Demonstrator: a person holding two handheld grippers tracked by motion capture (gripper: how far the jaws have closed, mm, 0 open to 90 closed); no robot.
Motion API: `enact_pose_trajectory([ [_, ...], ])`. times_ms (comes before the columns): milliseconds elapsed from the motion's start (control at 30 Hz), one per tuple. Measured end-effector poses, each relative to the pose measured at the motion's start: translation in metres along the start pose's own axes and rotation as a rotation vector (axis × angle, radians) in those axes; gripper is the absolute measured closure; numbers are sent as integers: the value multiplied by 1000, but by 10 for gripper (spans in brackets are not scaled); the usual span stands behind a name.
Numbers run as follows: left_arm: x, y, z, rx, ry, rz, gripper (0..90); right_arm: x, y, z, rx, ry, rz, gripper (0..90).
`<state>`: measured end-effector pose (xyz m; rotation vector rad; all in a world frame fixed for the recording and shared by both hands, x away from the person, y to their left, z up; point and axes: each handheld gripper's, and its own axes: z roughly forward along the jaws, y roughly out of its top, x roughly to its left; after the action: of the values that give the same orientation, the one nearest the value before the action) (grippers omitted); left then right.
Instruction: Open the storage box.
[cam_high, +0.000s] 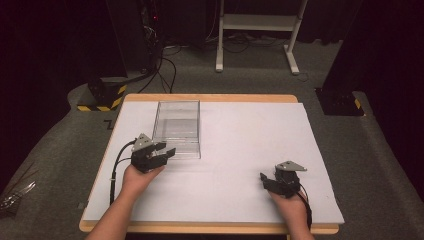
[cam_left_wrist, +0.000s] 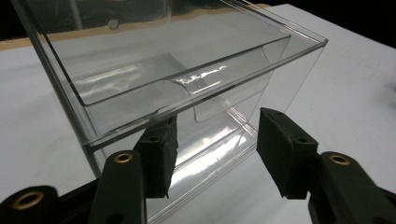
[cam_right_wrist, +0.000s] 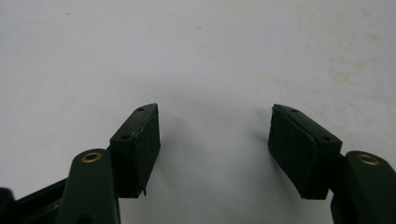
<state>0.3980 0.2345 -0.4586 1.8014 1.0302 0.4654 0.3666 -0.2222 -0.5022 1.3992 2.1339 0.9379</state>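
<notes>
The room behind is dark, with grey carpet (cam_high: 240, 80) and the white legs of a stand (cam_high: 257, 30) at twelve o'clock. In front of me is a wooden table (cam_high: 210, 98) covered by a white sheet (cam_high: 250, 145).

On the sheet, at about ten o'clock from its centre, stands a clear plastic box (cam_high: 177, 127) with a drawer inside it. In my left gripper view the drawer front (cam_left_wrist: 205, 100) has a curved pull, and the drawer seems a little out of the case.

My left gripper (cam_high: 167, 150) is just beside the near edge of the box, at its six o'clock side. Its jaws are spread apart and hold nothing; one pad (cam_left_wrist: 161, 154) is very close to the box front, but I cannot tell if it touches.

My right gripper (cam_high: 265, 180) rests at four o'clock on the sheet, well apart from the box. Its jaws are also spread wide, over bare sheet.
</notes>
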Motion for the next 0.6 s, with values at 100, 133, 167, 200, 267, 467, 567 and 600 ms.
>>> enact_pose_trajectory([
  [100, 4, -1, 3, -1, -1, -16, 500, 0, 0, 0, 1, -1, 0, 341],
  [133, 5, -2, 4, -4, -6, -15, 516, 0, 0, 0, 1, -1, 2, 341],
  [167, 6, -2, 5, -15, -22, -13, 536, 0, 0, 0, 0, 0, 0, 341],
  [200, 6, -2, 5, -15, -22, -13, 545, 0, 0, 0, 0, 0, 0, 341],
  [267, 7, -2, 6, -29, -39, -10, 555, 0, 0, 0, 0, -1, 0, 341],
  [467, 9, -4, 9, -48, -59, 9, 618, 0, 0, 0, -1, -4, -3, 342],
  [567, 11, -5, 9, -59, -68, 6, 646, 1, 0, 0, 0, -4, -2, 343],
  [600, 11, -5, 9, -59, -68, 6, 651, 1, 0, 0, 0, -4, -2, 343],
])
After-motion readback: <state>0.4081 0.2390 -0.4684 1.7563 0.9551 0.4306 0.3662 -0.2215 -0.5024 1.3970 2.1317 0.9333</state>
